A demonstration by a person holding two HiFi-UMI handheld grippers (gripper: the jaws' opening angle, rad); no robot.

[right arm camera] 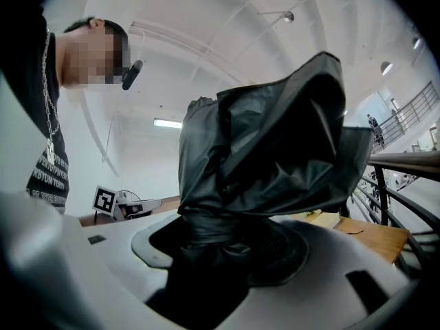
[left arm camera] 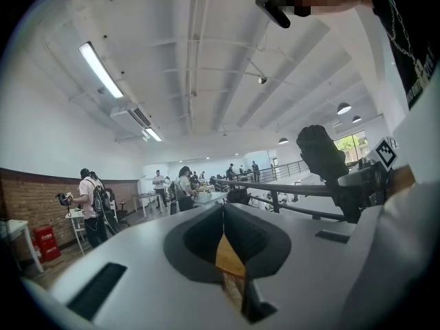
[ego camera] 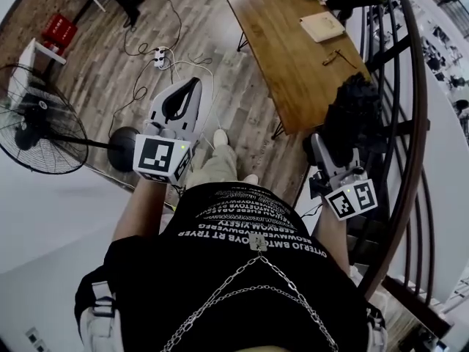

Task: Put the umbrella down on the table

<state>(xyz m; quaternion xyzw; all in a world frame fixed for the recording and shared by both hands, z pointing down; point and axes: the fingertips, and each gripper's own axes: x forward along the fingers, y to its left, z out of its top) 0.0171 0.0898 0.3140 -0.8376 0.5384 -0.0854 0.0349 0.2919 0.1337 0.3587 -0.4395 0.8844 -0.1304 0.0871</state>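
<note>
Black umbrella (right arm camera: pixel 268 143) between right gripper (right arm camera: pixel 218 249) jaws

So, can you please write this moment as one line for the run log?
right gripper: shut on umbrella | left gripper: shut, empty | umbrella: held up, not yet on table

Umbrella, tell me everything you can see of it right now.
The umbrella is black and folded, its glossy, crinkled fabric loosely bunched. The right gripper clamps its narrow gathered end in its jaws, so it sticks out ahead, held up near the wooden table, not lying on it. Nothing else touches it.
</note>
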